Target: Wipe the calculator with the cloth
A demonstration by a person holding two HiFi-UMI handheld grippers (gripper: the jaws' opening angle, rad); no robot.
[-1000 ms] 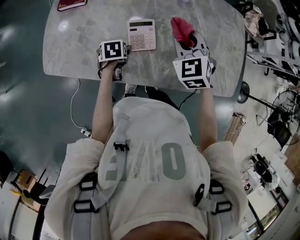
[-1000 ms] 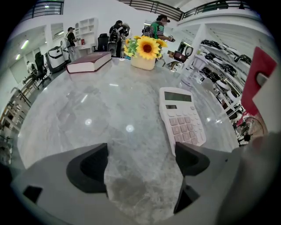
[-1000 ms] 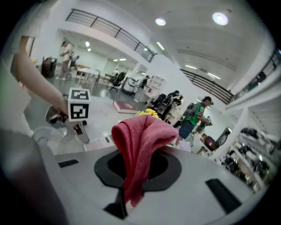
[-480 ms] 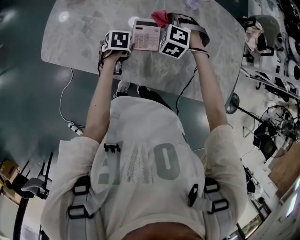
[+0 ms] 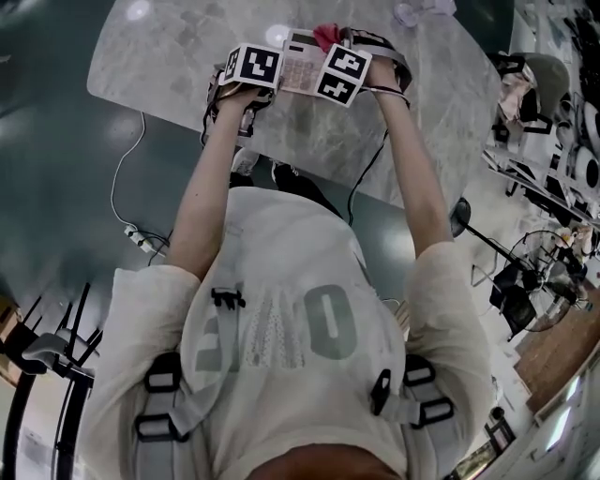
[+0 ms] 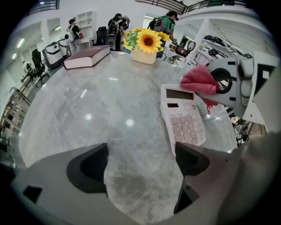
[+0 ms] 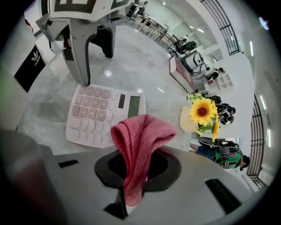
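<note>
A pale pink calculator (image 5: 302, 67) lies flat on the marble table, between my two grippers. My left gripper (image 6: 139, 165) stands open on the bare table. The calculator (image 6: 183, 121) lies just off its right jaw, and nothing is between its jaws. A red cloth (image 7: 138, 140) is pinched in my right gripper (image 7: 137, 169), its loose fold standing up over the calculator (image 7: 103, 114) near the display end. The left gripper view shows the cloth (image 6: 198, 81) hanging just above the calculator's top right corner. Whether it touches the surface I cannot tell.
A sunflower in a cream vase (image 6: 147, 46) and a dark red book (image 6: 87, 57) stand at the far side of the grey marble table (image 5: 169, 66). A crumpled clear wrapper (image 5: 412, 13) lies at the table's far right. People and office furniture are in the background.
My right gripper has carried the cloth left, from the table right of the calculator to just over the calculator's far end. The left gripper has stayed beside the calculator's left edge.
</note>
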